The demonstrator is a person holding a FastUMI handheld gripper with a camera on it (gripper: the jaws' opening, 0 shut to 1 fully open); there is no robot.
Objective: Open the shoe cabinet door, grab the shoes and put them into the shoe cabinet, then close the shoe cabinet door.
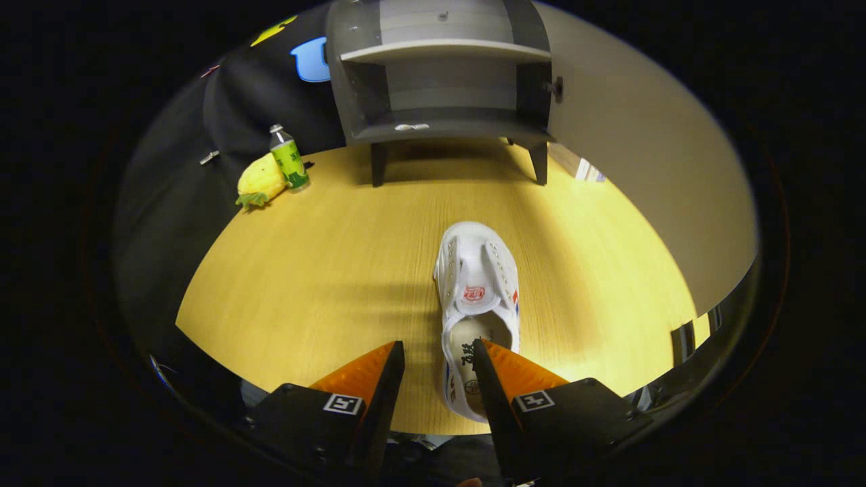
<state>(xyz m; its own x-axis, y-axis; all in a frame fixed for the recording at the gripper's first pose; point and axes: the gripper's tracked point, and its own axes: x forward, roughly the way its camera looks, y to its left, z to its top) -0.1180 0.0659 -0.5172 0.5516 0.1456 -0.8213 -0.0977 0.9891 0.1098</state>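
Observation:
A white canvas shoe (477, 277) lies on the wooden table (325, 270), toe pointing toward the cabinet. Its heel end reaches down beside my right finger (504, 372), which covers part of the heel opening. My gripper (438, 343) is open; the shoe's left edge sits in the gap, and the left finger (369, 375) stands apart from it. The grey shoe cabinet (446, 88) stands at the table's far end with its door open, so both shelves show. The door's knob (558, 88) is at the cabinet's right side. A small white thing (411, 126) lies on the lower shelf.
A yellow pineapple plush (260, 181) and a green-labelled bottle (289, 159) stand at the far left of the table, near the black cloth wall. A pale panel (643, 149) rises along the right side. Bare tabletop lies between shoe and cabinet.

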